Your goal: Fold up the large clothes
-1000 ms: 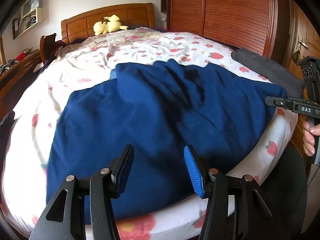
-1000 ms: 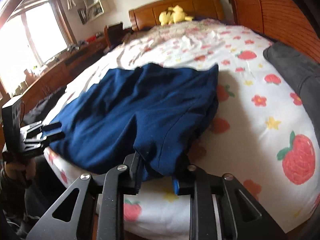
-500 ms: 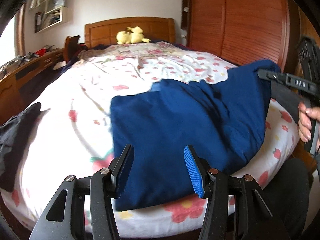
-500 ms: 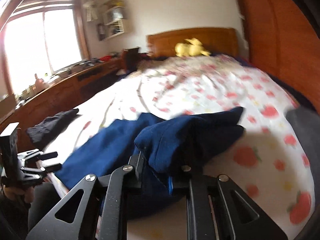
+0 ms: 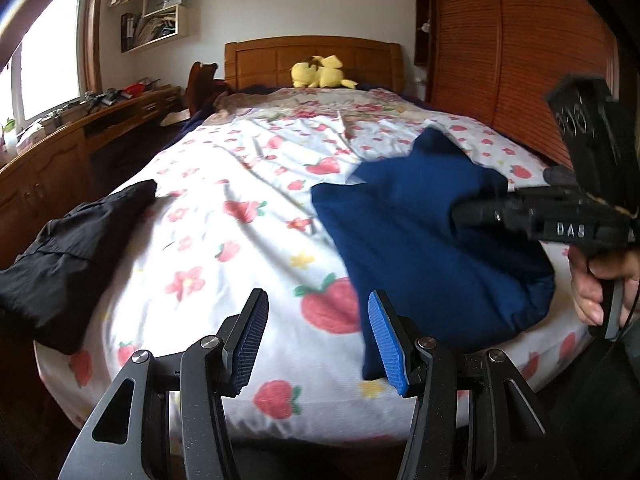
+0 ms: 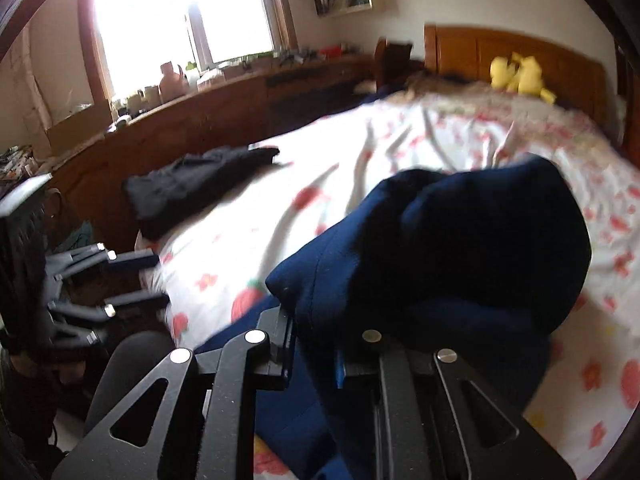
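A navy blue garment [image 5: 420, 248] lies on the right half of the strawberry-print bed [image 5: 240, 184], doubled over on itself. My right gripper [image 6: 312, 340] is shut on a bunched edge of this garment [image 6: 460, 240] and holds it lifted above the sheet; in the left wrist view the right gripper [image 5: 460, 212] reaches in from the right with a hand behind it. My left gripper [image 5: 316, 296] is open over the bed's near edge, just left of the navy cloth, with nothing between its blue pads. In the right wrist view the left gripper [image 6: 156, 280] appears at the far left.
A black garment [image 5: 68, 240] lies on the bed's left edge. A yellow plush toy [image 5: 320, 74] sits by the wooden headboard. A wooden wardrobe [image 5: 520, 60] lines the right side, and a long cluttered desk [image 5: 60, 148] runs under the window on the left.
The right gripper has carried the navy edge up and leftward, doubling the spread garment over. The left gripper has swung left off the cloth, and the black garment has come into view.
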Available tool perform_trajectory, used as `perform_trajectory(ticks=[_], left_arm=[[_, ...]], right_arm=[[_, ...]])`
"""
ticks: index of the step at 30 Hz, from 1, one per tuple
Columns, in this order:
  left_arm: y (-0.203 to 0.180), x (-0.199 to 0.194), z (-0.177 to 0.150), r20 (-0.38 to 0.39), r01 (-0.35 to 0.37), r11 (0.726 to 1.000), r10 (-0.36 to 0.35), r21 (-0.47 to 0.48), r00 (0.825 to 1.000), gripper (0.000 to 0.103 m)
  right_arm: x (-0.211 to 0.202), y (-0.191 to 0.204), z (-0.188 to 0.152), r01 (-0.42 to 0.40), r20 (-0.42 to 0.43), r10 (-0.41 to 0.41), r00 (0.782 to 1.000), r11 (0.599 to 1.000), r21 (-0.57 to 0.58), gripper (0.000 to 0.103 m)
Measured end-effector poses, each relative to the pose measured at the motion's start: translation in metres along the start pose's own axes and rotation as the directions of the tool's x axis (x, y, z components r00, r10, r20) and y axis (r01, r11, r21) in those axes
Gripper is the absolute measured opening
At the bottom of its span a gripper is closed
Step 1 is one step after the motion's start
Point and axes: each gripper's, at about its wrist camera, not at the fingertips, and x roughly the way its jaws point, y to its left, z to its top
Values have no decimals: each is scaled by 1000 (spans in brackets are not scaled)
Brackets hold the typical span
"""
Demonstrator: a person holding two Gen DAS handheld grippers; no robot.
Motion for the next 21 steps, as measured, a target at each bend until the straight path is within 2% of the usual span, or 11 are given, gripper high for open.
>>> perform_trajectory(ticks=[4, 6, 7, 9, 12, 15, 18, 21], left_arm=[[-9, 2, 5, -11, -12, 1000, 11, -11, 1000, 54], [-16, 5, 11, 5, -12, 1000, 12, -20, 1000, 54], [-17, 5, 14, 11, -7, 1000, 7, -20, 1000, 54], [-25, 5, 18, 18, -7, 1000, 7, -7, 1000, 54], [-40, 4, 25, 40, -13, 1000, 12, 19, 999, 54], [-55, 3, 33, 51, -4, 999, 1, 40, 999, 54], [-67, 9, 41, 47, 7, 998, -10, 67, 999, 54], [-73, 22, 49, 34, 13, 996, -15, 86, 999, 54]], right_arm=[[-5, -6, 3, -22, -11, 22, 1000, 1000, -10, 22], [-11, -6, 10, -29, -10, 29, 1000, 999, -39, 33], [-16, -4, 12, -28, 4, 28, 1000, 998, -53, 43], [-36, -5, 16, -10, 68, 16, 998, 996, -91, 45], [-60, -24, 11, 1, 123, 6, 992, 998, -58, 46], [-59, -50, -6, 60, 89, -59, 994, 998, -15, 46], [-48, -72, -25, 125, 9, -125, 992, 992, 12, 46], [-38, -81, -42, 109, -60, -108, 992, 994, 22, 46]])
